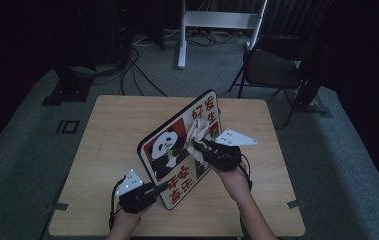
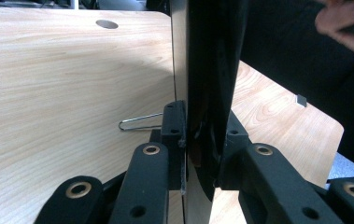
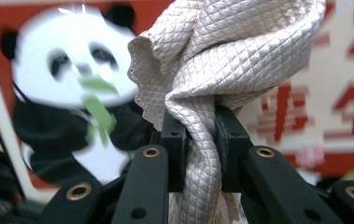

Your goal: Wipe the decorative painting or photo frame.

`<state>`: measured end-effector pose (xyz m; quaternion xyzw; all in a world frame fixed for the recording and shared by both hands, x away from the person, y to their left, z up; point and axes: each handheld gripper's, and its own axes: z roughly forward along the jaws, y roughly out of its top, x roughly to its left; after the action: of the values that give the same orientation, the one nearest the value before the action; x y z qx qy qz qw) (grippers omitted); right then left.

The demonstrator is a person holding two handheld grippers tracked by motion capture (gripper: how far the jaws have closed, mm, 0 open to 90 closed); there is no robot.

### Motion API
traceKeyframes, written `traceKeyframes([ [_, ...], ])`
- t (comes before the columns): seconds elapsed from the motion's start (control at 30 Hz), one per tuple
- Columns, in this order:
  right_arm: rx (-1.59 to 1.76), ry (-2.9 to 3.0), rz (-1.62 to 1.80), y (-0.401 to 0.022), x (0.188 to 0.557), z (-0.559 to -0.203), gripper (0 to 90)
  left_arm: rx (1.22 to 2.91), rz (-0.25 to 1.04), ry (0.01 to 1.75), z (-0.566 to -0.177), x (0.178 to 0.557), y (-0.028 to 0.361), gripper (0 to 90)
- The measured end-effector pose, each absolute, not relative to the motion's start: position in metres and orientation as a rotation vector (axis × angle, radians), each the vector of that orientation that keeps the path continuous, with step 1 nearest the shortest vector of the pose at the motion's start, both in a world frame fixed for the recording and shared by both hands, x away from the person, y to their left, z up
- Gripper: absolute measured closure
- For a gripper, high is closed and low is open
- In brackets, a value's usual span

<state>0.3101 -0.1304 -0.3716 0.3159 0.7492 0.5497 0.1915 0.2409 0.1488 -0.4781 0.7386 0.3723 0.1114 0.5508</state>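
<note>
1. Left gripper (image 1: 163, 187), near edge of worktop (image 1: 107, 130) at about 7 o'clock: jaws clamped on the lower edge of the panda board (image 1: 177, 150), seen edge-on in the left gripper view (image 2: 198, 70).
2. Panda board stands tilted at mid-worktop, printed face toward 5 o'clock.
3. Right gripper (image 1: 198, 146), at 4 o'clock of the board's centre: jaws pinched on a bunched beige cloth (image 3: 221, 51), pressed against the board's face (image 1: 199, 131).
4. Chair (image 1: 272, 67) on the floor beyond, at 1 o'clock.
</note>
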Motion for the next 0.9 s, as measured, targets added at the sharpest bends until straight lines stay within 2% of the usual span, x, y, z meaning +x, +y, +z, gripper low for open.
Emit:
traceKeyframes([
  [0.3, 0.796, 2.051, 1.589, -0.112, 0.315, -0.331, 76.6, 1.751, 0.272, 0.871, -0.479, 0.245, 0.145, 78.3],
  [0.47, 0.778, 2.042, 1.584, -0.1, 0.319, -0.321, 76.6, 1.754, 0.278, 0.866, -0.479, 0.246, 0.144, 78.4],
  [0.67, 0.811, 2.067, 1.559, -0.093, 0.331, -0.336, 76.6, 1.768, 0.293, 0.861, -0.478, 0.246, 0.144, 78.3],
  [0.9, 0.849, 2.083, 1.536, -0.1, 0.328, -0.357, 76.6, 1.778, 0.312, 0.857, -0.478, 0.245, 0.142, 78.1],
])
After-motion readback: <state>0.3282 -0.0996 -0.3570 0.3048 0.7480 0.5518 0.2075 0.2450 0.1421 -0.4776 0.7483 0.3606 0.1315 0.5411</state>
